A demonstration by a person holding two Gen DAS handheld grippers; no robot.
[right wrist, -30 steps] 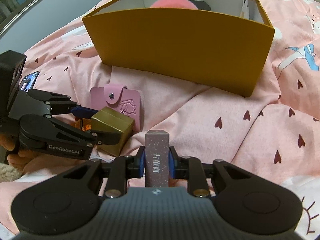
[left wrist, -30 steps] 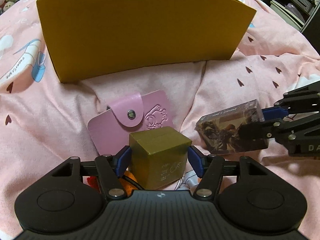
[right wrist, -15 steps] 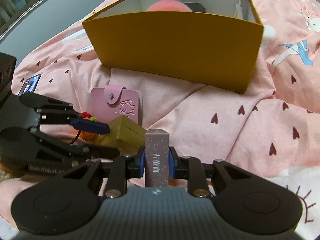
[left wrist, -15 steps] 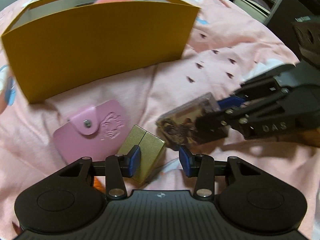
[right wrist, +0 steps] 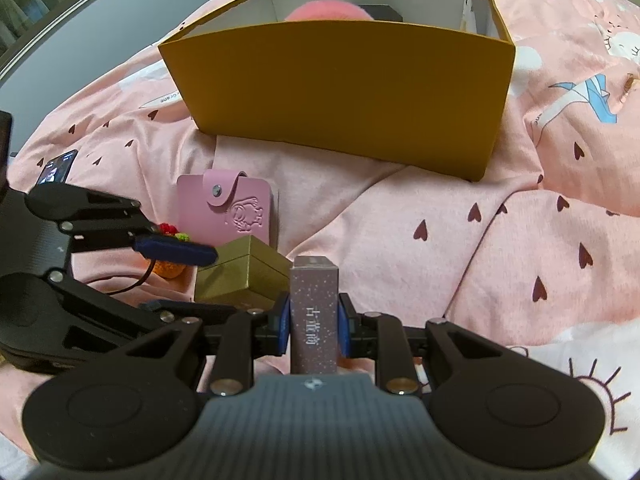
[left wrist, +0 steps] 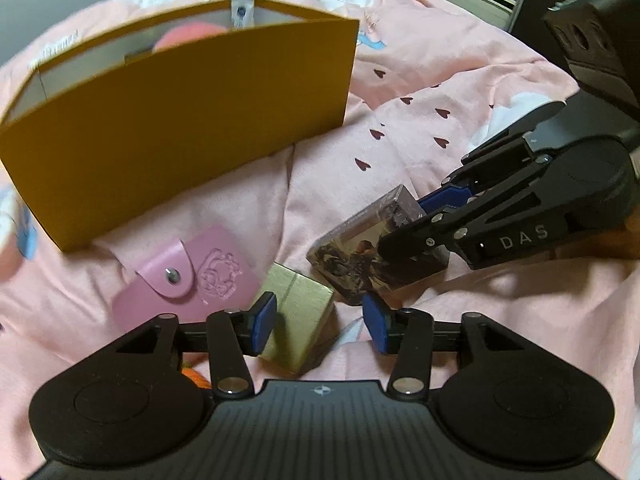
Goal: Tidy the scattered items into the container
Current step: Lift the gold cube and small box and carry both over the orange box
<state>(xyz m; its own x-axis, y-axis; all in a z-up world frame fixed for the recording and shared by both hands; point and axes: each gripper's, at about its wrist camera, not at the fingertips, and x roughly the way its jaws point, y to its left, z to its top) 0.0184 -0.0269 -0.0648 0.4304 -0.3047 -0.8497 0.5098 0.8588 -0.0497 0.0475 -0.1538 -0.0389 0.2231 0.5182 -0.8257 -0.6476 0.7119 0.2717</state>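
Observation:
The mustard-yellow open box point(left wrist: 180, 120) stands on the pink bedspread; it also shows in the right wrist view point(right wrist: 344, 92), with a pink fluffy thing inside. My left gripper point(left wrist: 320, 328) is open around the gold cube box point(left wrist: 298, 320), whose left side touches the left pad. The gold cube also shows in the right wrist view point(right wrist: 240, 276). My right gripper point(right wrist: 314, 326) is shut on a purple speckled card box point(right wrist: 314, 312), which shows as a pictured box point(left wrist: 372, 256) in the left wrist view. A pink snap wallet point(left wrist: 188, 276) lies beside the cube.
A small orange crocheted charm point(right wrist: 170, 268) with a black cord lies by the wallet point(right wrist: 230, 208). A phone point(right wrist: 58, 166) lies at the far left on the bedspread. Shelves and dark furniture point(left wrist: 580, 20) stand beyond the bed's right edge.
My left gripper has let go of the gold cube and opened, and the cube has tipped to the left. The right gripper still holds the card box, slightly nearer the yellow box.

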